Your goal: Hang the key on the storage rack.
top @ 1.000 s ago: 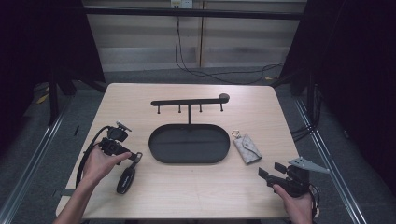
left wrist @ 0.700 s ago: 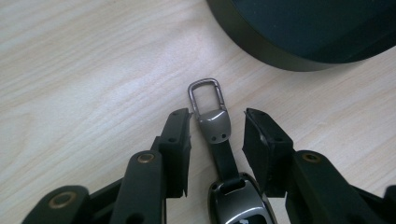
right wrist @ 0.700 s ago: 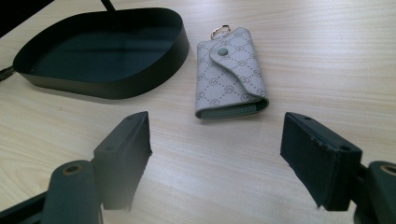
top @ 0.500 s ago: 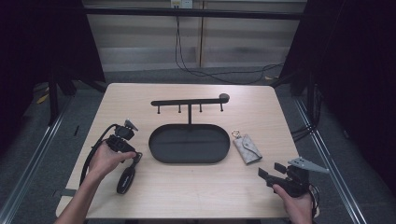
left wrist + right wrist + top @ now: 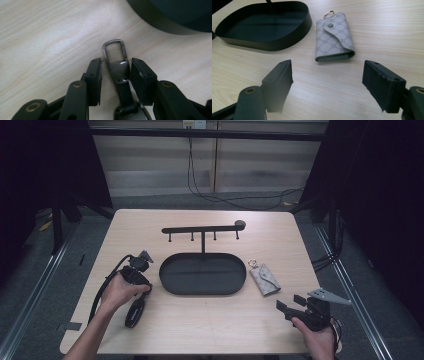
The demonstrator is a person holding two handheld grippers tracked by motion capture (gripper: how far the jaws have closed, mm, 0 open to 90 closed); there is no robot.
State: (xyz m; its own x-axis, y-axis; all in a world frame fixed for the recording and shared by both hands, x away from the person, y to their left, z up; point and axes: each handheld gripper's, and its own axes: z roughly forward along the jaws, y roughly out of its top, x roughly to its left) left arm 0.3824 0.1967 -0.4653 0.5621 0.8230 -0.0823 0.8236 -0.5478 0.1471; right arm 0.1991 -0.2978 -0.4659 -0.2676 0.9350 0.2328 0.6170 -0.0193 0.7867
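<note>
Left gripper [image 5: 115,70] low over a dark metal key-strap clasp [image 5: 119,70] with a rounded carabiner loop, lying flat on the table [image 5: 150,235] just beside the tray [image 5: 202,290]. Jaws have just been closing; the right pad looks to touch the clasp, the left shows a sliver of gap, hard to tell, so no firm grip. Against the earlier frames the left hand [image 5: 120,290] sits lower. Right gripper [image 5: 327,77] wide apart, empty, facing a grey patterned fabric key pouch [image 5: 335,36] with a snap. Tray is oval, matte black, with a hook bar. Pale wood-grain tabletop, dark room, cables on the floor behind.
</note>
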